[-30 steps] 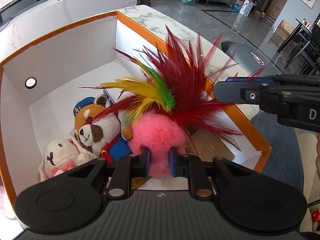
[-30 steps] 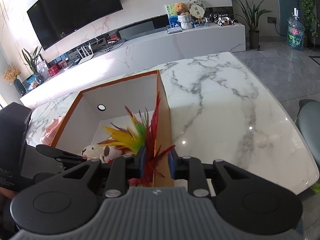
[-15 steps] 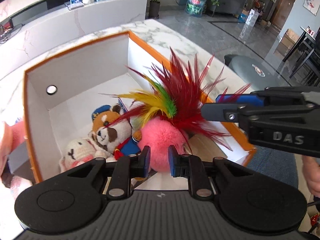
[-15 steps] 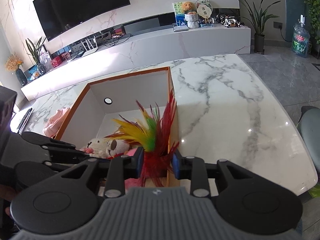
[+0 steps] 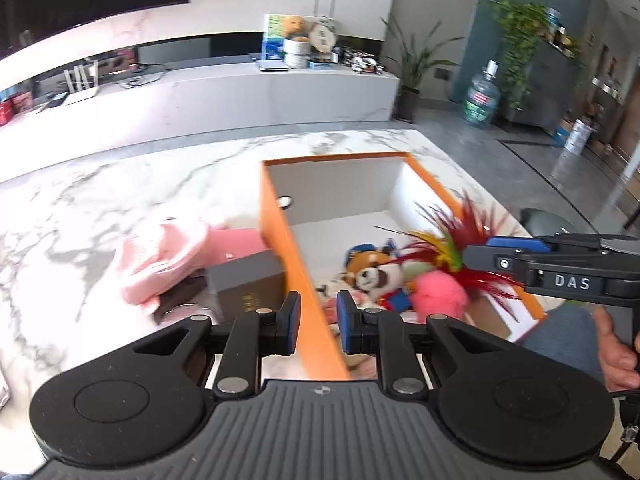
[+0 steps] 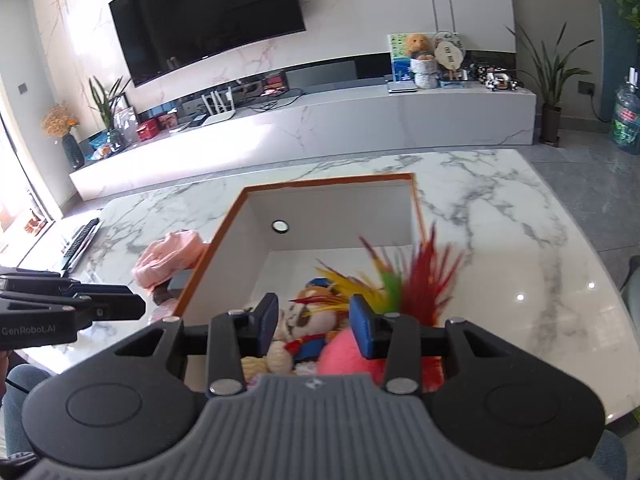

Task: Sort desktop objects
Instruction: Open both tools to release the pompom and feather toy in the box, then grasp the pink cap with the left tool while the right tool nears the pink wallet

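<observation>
Right wrist view, tongs (image 6: 313, 329) parted, seemingly over box (image 6: 236, 216).

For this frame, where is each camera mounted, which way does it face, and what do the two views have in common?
Left wrist: on the left gripper, above the box's orange left wall, facing the TV wall; the right gripper and a hand show at right.
Right wrist: on the right gripper, above the box's near end, facing the same wall; the left gripper shows at left.
Shared: box, feather toy, plush bear, pink cloth.

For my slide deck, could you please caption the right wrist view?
Open right hand-held gripper above the orange-rimmed box holding a feathered pink toy and plush animals.
</observation>
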The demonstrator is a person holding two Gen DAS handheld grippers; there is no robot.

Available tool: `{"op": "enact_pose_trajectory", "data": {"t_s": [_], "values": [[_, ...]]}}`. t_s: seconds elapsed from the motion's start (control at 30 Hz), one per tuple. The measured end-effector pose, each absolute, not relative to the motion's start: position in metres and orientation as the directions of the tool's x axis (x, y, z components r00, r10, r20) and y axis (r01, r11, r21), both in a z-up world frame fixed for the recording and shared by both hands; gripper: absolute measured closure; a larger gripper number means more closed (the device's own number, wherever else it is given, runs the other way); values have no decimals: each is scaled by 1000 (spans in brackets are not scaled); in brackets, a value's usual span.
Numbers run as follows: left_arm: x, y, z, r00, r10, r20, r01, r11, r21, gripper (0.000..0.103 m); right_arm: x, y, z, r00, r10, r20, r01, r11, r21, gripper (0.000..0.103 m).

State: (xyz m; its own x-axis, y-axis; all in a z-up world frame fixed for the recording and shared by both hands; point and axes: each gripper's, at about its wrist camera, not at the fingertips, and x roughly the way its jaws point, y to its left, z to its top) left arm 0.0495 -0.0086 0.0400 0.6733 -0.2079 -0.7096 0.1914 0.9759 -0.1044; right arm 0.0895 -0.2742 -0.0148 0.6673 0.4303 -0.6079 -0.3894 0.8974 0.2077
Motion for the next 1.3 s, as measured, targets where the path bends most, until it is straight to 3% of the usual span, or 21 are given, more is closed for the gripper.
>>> {"op": "enact_pose_trajectory", "data": {"t_s": [0.17, 0.3, 0.6, 1.0, 1.2, 1.3], "values": [[46, 39, 36, 704, -123, -699, 82, 992, -92, 82, 93, -227, -13, 598, 492, -633, -493, 848, 194, 60], [48, 57, 33, 721, -103, -685, 81, 995, -64, 81, 100, -189, -13, 547, 522, -655, -574, 803, 160, 60], [93, 58, 6, 697, -61, -714, 185, 978, 98, 53, 137, -132, -12, 475, 504, -721, -677, 733, 66, 60], [149, 23, -37, 665, -40, -746, 402, 861, 312, 53, 191, -100, -22, 414, 486, -770, -743, 669, 23, 55], [154, 10, -61, 702, 2, -712, 441, 784, 438, 53, 210, -85, -28, 376, 500, -780, -791, 612, 11, 50], [155, 9, -66, 712, 5, -702, 435, 782, 447, 61, 217, -76, -33, 357, 495, -792, -803, 596, 10, 50]]}}
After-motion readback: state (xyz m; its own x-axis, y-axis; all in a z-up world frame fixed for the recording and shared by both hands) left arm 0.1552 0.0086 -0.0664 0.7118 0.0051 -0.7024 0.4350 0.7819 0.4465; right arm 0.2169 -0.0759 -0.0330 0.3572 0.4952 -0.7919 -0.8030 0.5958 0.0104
